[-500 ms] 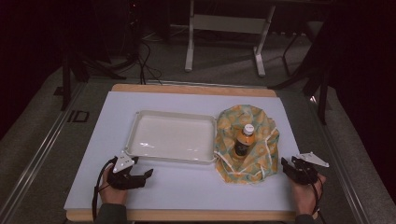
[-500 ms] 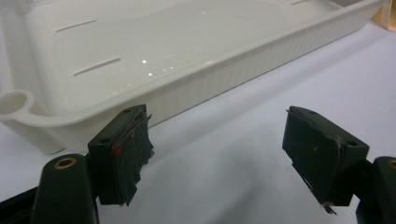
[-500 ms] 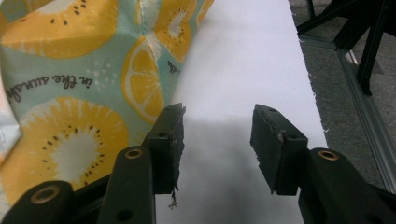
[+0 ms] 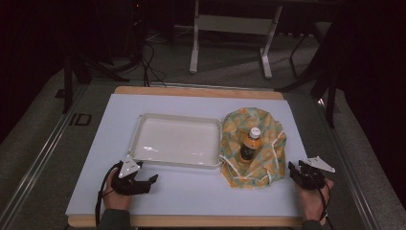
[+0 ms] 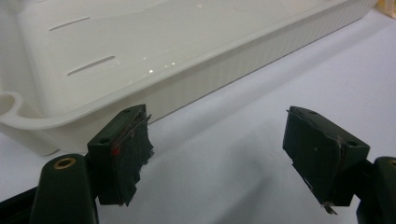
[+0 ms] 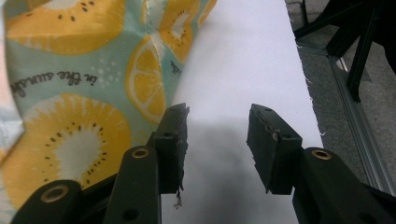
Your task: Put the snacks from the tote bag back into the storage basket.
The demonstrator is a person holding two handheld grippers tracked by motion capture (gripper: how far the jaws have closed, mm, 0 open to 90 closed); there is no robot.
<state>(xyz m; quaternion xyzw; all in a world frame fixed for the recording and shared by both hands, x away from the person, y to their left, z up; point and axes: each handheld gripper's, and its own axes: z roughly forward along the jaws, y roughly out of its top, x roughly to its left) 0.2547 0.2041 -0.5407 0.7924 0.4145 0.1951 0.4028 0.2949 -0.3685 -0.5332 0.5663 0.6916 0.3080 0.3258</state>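
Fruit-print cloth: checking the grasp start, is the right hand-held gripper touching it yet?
Cannot tell. In the right gripper view the open right hand-held gripper holds nothing; one jaw overlaps the fruit-print cloth edge.

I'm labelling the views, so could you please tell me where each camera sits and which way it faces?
High view: above the person's side, facing forward and down on the table; both hands show.
Left gripper view: on the left gripper, facing the tray; open jaws show.
Right gripper view: on the right gripper, beside the cloth; open jaws show.
Shared: the high view holds tray and cloth.
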